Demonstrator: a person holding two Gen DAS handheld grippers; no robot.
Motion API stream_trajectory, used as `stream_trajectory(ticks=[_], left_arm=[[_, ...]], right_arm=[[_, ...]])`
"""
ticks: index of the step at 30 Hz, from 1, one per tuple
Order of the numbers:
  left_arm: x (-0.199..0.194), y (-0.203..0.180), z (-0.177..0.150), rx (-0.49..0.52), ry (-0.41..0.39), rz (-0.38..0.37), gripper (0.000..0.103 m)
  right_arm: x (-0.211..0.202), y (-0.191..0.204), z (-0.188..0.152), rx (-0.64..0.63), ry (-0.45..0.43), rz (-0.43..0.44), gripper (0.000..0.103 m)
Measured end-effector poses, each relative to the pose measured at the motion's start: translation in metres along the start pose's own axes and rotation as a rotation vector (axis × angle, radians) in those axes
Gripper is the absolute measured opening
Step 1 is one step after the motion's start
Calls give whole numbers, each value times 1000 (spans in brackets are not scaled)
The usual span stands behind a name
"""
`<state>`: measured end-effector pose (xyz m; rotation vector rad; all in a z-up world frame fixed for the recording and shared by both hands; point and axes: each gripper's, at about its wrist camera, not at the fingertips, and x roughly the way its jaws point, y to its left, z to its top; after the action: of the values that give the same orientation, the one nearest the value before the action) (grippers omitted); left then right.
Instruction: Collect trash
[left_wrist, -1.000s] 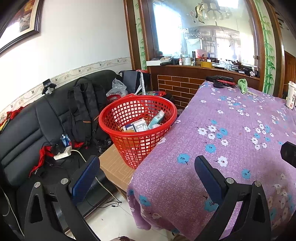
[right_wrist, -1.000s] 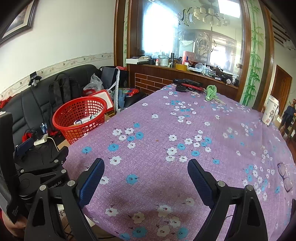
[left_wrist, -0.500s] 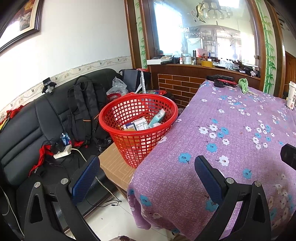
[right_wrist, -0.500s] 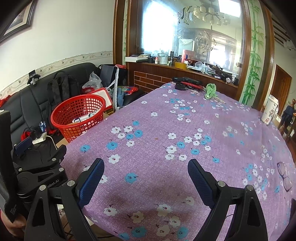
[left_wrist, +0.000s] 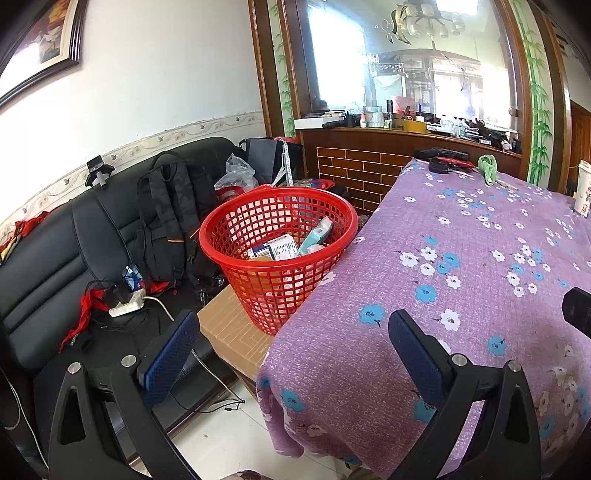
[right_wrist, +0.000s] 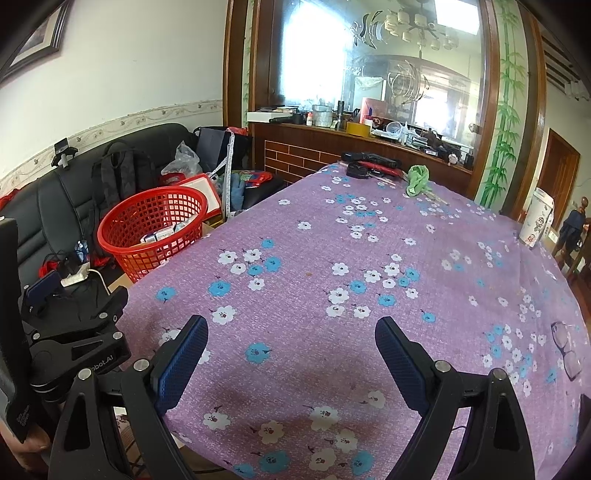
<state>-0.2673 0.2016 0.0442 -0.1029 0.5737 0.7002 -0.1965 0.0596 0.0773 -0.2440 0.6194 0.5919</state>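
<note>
both hand-held grippers empty. left hand-held gripper (left_wrist: 291, 347) has its jaws spread wide, hanging over the near corner of the tabletop (left_wrist: 461, 266), one blue pad out over the floor, the other over the purple floral cloth. right hand-held gripper (right_wrist: 291, 354) also spread wide, nothing between the pads, low over the tabletop's near edge.

red basket (left_wrist: 277, 251) sits on a cardboard box (left_wrist: 236, 332), touching or just beside the tabletop's left edge. inside the basket: a white-and-blue carton (left_wrist: 275, 248) and a teal packet (left_wrist: 314, 236) leaning on the wall nearest the tabletop.

on the tabletop, far end from the basket: green cloth (right_wrist: 417, 179), black and red items (right_wrist: 369, 164) beside it. paper cup (right_wrist: 535, 218) at the right edge, glasses (right_wrist: 567, 349) near the right front edge. middle of the tabletop is bare cloth.

left of the basket: black sofa (left_wrist: 55, 266) with a backpack (left_wrist: 173, 218) and a power strip (left_wrist: 127, 302).
</note>
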Motion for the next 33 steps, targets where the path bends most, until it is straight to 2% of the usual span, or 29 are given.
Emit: stream_trajectory(ticks=[33], left_arm=[[0, 1, 0, 2, 0, 4, 102]], right_arm=[[1, 1, -3, -6, 11, -4, 95]])
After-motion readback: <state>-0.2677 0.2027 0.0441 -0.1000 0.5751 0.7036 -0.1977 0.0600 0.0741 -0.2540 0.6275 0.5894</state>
